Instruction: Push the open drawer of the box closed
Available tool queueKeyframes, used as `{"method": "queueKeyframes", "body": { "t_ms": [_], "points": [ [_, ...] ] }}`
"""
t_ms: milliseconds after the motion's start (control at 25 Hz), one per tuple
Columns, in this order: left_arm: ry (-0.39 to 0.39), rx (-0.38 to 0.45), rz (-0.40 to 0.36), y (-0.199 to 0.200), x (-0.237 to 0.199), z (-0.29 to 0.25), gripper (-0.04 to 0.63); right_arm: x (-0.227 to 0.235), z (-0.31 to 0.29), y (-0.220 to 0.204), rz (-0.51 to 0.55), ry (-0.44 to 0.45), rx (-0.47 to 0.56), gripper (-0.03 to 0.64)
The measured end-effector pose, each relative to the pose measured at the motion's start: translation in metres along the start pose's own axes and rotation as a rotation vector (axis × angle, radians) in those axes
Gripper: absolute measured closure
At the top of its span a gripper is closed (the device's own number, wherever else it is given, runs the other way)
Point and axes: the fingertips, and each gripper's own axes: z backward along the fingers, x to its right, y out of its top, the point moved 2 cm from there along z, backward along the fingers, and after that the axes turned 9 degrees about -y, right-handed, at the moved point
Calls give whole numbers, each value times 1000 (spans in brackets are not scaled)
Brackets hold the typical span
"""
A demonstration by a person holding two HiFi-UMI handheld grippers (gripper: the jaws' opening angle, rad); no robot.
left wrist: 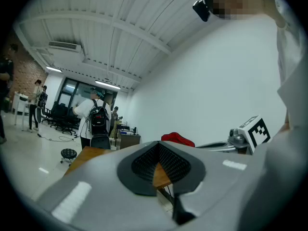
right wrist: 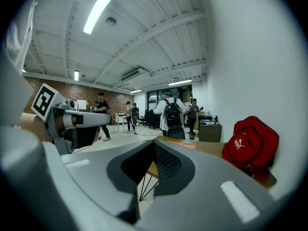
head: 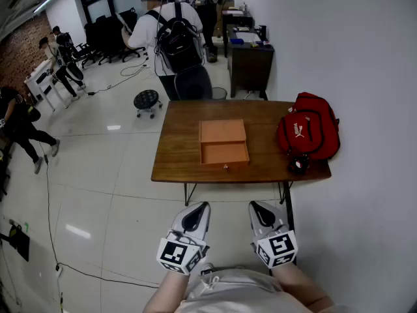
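An orange box (head: 223, 137) lies in the middle of a wooden table (head: 179, 155). Its drawer (head: 225, 154) is pulled out toward the table's near edge, with a small knob (head: 226, 167) on the front. My left gripper (head: 195, 218) and right gripper (head: 261, 215) hang side by side close to my body, well short of the table and over the floor. Both point at the table with jaws together and nothing in them. In the left gripper view the left gripper (left wrist: 156, 165) shows only a sliver of table between its jaws. The right gripper (right wrist: 151, 163) looks the same.
A red backpack (head: 309, 133) sits on the table's right end, against a white wall (head: 352, 77). Beyond the table stand a person with a black backpack (head: 176, 41), a round stool (head: 147, 100) and a dark desk (head: 250, 60). A cable (head: 52, 240) runs along the floor at left.
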Motion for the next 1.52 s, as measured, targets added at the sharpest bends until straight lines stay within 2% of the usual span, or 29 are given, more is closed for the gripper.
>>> {"method": "queueKeyframes", "body": {
  "t_ms": [240, 560, 760, 1240, 1520],
  "points": [
    [-6, -6, -10, 1, -12, 3, 589, -8, -11, -1, 4, -7, 0, 611],
    [-6, -7, 1, -6, -48, 22, 589, -21, -28, -10, -4, -63, -19, 611],
    [-22, -39, 0, -14, -62, 22, 589, -30, -38, -12, -2, -86, -17, 611],
    [-18, -122, 2, -52, -103, -51, 589, 6, -116, -40, -20, -86, -71, 611],
    [11, -228, 77, -103, -140, -106, 589, 38, -187, -78, -11, -41, -175, 611]
  ]
}}
